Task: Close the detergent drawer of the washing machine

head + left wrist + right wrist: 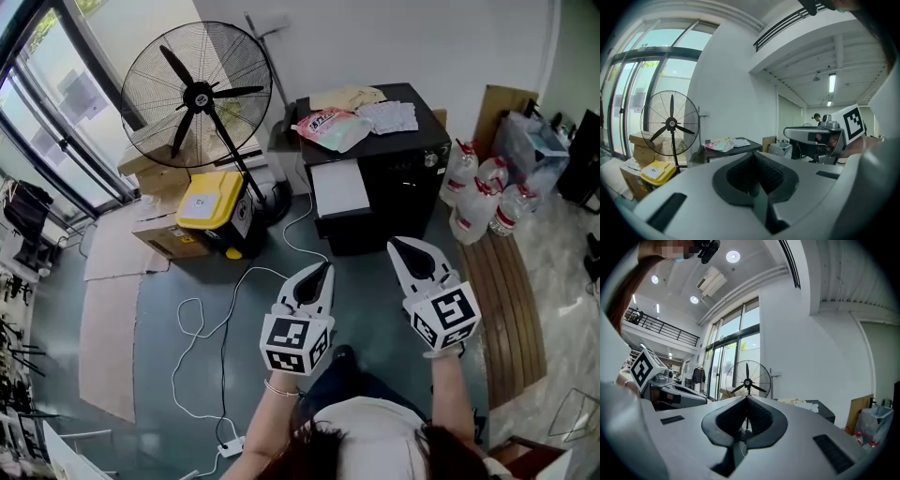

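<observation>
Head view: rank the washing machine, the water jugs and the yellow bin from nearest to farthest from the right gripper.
1. Washing machine, just ahead of the right gripper.
2. Water jugs, on the floor to its right.
3. Yellow bin, on the floor far to the left.

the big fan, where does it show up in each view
Head view: the fan stands upper left, by the window.
Left gripper view: at the left edge, mid height.
Right gripper view: near the centre.
Shared landmark: the black washing machine, right of the fan in all three views.
</observation>
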A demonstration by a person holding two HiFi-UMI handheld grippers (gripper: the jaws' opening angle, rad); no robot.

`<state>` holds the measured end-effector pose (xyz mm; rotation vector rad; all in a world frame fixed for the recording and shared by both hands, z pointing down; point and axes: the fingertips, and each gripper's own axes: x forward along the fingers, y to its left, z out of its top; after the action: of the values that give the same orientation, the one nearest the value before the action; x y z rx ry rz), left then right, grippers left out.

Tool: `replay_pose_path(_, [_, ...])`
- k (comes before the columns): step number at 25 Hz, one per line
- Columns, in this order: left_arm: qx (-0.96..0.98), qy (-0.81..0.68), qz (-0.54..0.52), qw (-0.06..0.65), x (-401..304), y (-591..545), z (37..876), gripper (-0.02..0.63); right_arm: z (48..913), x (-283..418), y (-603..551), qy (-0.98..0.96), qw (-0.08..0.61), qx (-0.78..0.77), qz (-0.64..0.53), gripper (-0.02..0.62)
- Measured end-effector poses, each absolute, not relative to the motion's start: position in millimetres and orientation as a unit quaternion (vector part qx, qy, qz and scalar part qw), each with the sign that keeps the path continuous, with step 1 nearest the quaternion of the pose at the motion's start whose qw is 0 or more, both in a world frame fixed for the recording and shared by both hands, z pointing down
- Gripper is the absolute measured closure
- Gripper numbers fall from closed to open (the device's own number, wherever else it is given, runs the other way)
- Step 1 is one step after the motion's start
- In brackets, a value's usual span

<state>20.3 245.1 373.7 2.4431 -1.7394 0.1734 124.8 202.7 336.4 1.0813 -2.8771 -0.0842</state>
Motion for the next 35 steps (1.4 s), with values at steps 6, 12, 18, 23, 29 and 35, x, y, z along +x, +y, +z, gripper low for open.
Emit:
replay_pose_path(6, [0.82,-0.566,0.059,0.071,-8,206,377,0.585,342,110,166,-0.927,0.048,0.373,-0.02,0.569])
replay_pose_path(12, [0.83,-0.549,0.063,0.076,-34,170,389,0.583,354,94,132,-0.918,0.059,0.391,-0.007,0.569])
replay_pose_path(18, [0.837,-0.534,0.071,0.094,-56,142,409,0.546,368,79,102,-0.91,0.072,0.407,0.01,0.568])
replay_pose_path(23, [0.841,-0.525,0.076,0.106,-73,124,426,0.54,377,70,85,-0.904,0.077,0.421,0.019,0.544])
replay_pose_path(29, [0.845,-0.515,0.083,0.12,-82,106,448,0.521,393,68,72,-0.899,0.095,0.427,0.022,0.523])
replay_pose_path(35, [0.845,-0.511,0.087,0.133,-85,88,469,0.494,424,72,53,-0.898,0.116,0.424,0.03,0.518])
